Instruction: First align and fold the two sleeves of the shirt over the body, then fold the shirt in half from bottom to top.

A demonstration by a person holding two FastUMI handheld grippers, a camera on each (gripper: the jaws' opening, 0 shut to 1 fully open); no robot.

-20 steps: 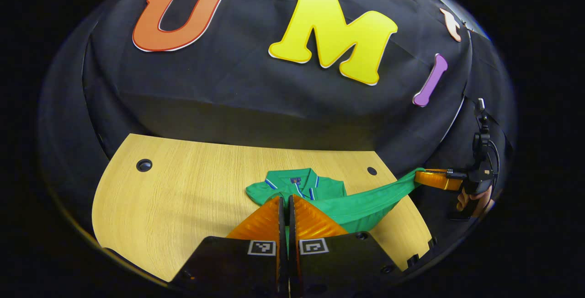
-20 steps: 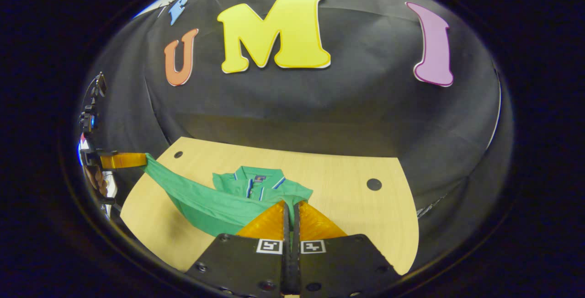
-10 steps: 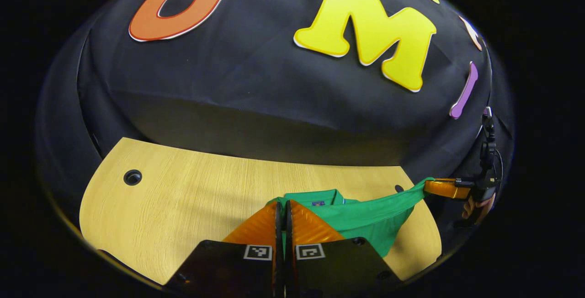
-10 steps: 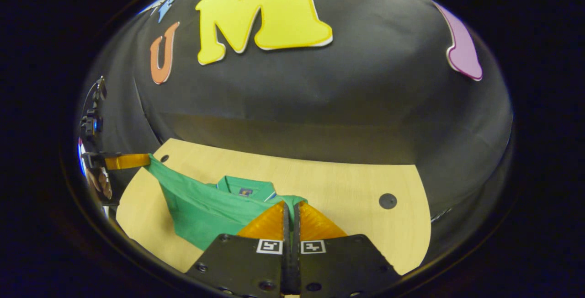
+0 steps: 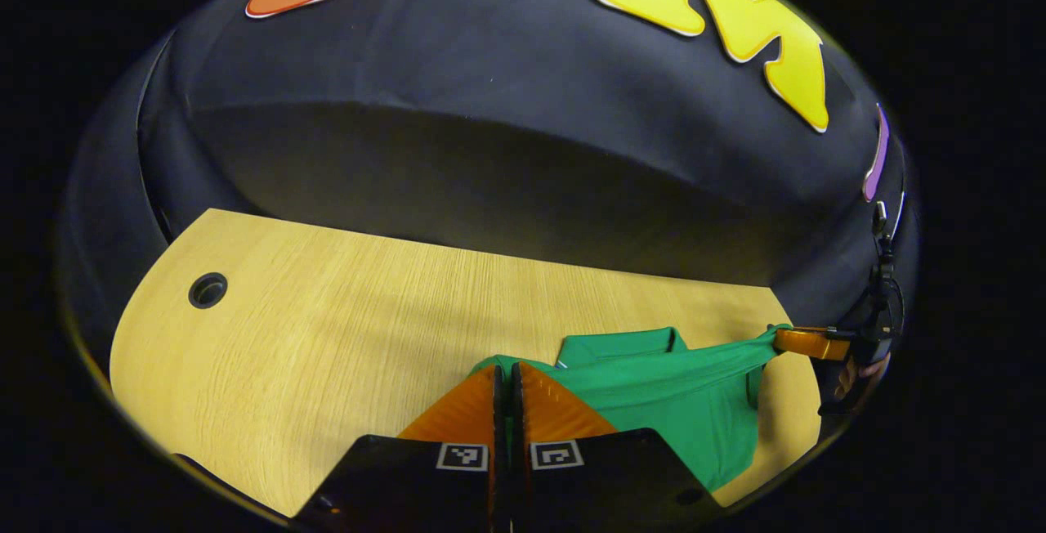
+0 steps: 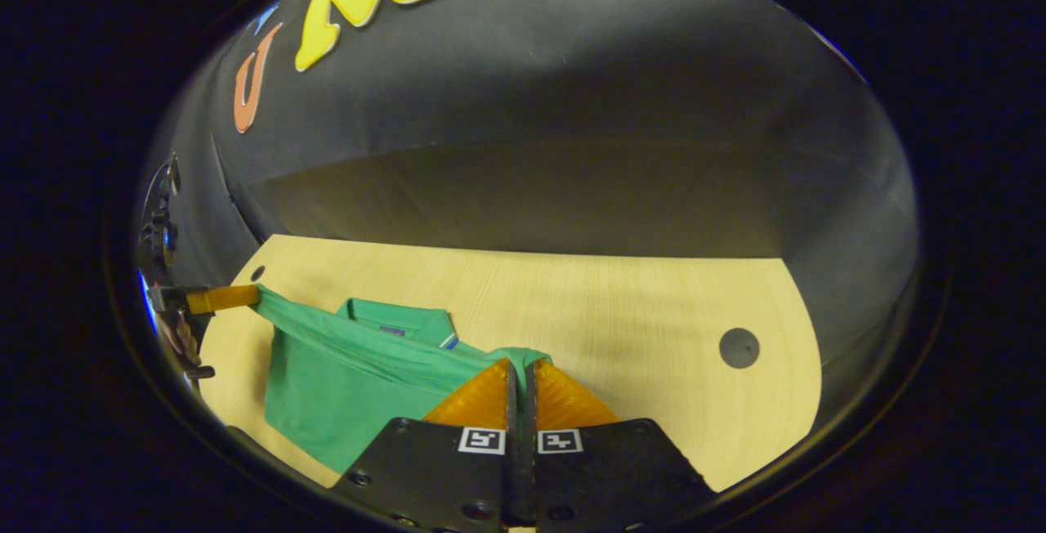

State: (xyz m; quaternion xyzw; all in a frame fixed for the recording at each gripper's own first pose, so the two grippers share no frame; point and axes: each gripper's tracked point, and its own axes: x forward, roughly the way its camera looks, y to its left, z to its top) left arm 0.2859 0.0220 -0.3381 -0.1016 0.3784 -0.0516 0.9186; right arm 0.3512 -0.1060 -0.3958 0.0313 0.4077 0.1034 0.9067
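Shirt [image 5: 662,402] hem now farther forward between claws [image 5: 507,373]

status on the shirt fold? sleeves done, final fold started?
Sleeves look folded in: the green shirt shows as a narrow body with none sticking out. In hand: the bottom-to-top fold. The left gripper and right gripper each pinch a hem corner, the edge stretched between them above the table, near the collar. Left: lay the hem down at the collar and let go.
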